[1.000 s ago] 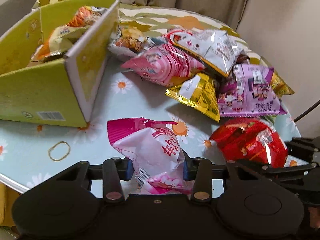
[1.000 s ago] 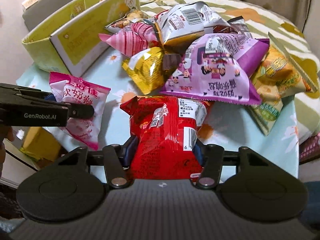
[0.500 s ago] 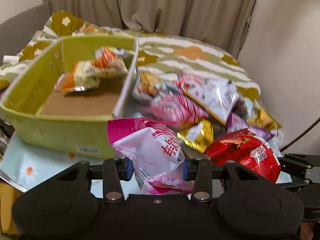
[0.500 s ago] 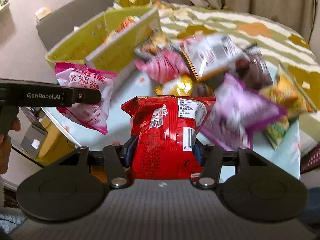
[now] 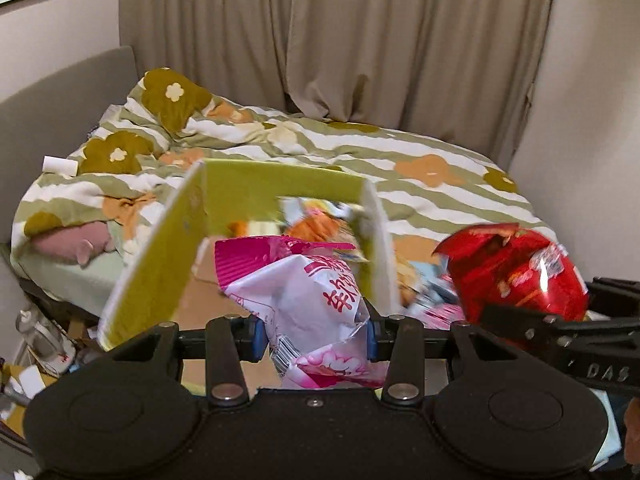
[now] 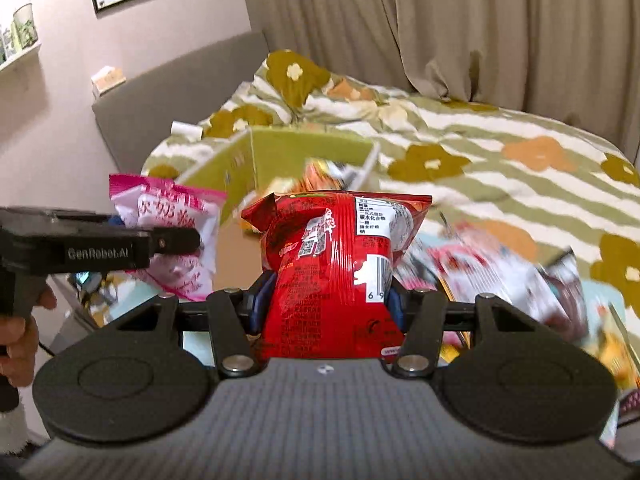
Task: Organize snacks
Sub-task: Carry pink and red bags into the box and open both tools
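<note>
My left gripper (image 5: pixel 316 338) is shut on a pink and white snack bag (image 5: pixel 304 296) and holds it in the air in front of the green cardboard box (image 5: pixel 160 268). My right gripper (image 6: pixel 326 306) is shut on a red snack bag (image 6: pixel 332 276), held up to the right of the left one; the red bag also shows in the left wrist view (image 5: pixel 516 272). The box (image 6: pixel 280 152) holds an orange snack packet (image 5: pixel 320 224). The left gripper and its pink bag (image 6: pixel 176 236) show at the left of the right wrist view.
Several loose snack bags (image 6: pixel 504 276) lie on the table at the right, blurred. Behind the box is a bed with a striped flowered quilt (image 5: pixel 420 176), a grey headboard (image 5: pixel 60 92) and beige curtains (image 5: pixel 360 40). Clutter sits low at the left (image 5: pixel 40 352).
Both grippers have lifted their bags off the table and tilted up. The view now looks over the box toward the bed; the box appears closer and centred.
</note>
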Demonstrator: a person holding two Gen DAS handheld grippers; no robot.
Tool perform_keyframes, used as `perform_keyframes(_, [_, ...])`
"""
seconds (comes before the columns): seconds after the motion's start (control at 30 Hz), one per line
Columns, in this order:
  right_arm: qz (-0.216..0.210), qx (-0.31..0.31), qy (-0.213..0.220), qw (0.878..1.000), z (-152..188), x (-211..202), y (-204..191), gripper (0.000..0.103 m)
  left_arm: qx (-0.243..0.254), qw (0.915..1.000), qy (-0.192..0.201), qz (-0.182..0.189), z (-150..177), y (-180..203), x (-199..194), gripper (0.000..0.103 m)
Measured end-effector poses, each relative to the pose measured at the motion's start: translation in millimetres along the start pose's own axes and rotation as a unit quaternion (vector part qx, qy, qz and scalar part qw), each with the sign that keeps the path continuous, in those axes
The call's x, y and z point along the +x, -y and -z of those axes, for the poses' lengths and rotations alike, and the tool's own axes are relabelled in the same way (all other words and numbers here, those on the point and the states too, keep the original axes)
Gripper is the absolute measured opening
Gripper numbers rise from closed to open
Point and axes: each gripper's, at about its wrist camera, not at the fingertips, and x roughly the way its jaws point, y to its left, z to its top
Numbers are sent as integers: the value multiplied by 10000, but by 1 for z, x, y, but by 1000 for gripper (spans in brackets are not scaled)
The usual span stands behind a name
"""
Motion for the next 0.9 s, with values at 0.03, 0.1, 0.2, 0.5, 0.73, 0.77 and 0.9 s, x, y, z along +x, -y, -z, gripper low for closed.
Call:
perform_keyframes(0.03, [3, 38, 15, 10000, -7, 7, -5, 69, 19, 10000, -44, -4, -5, -9, 8, 47])
perform_keyframes(0.1, [11, 131, 10, 9999, -22, 26, -17, 70, 44, 9999, -140, 0, -14, -25, 24, 47])
perform_keyframes(0.2, [124, 236, -74, 9996, -39, 54, -33, 70, 108, 9994, -318, 90, -23, -47, 47, 48])
perform_keyframes(0.5, [717, 618, -448, 9945, -56, 120, -65, 70, 587, 9926, -951, 474, -32, -78, 107, 56])
perform_keyframes(0.73, [879, 738, -651, 9913, -52, 140, -72, 70, 384, 9907, -1178, 570, -22, -95, 116, 97])
perform_keyframes(0.77, [855, 733, -683, 9913, -51, 141, -73, 70, 346, 9911, -1165, 547, -22, -97, 113, 97])
perform_keyframes(0.9, [704, 715, -725, 9923, -51, 146, -73, 70, 300, 9940, -988, 360, -22, -98, 97, 97])
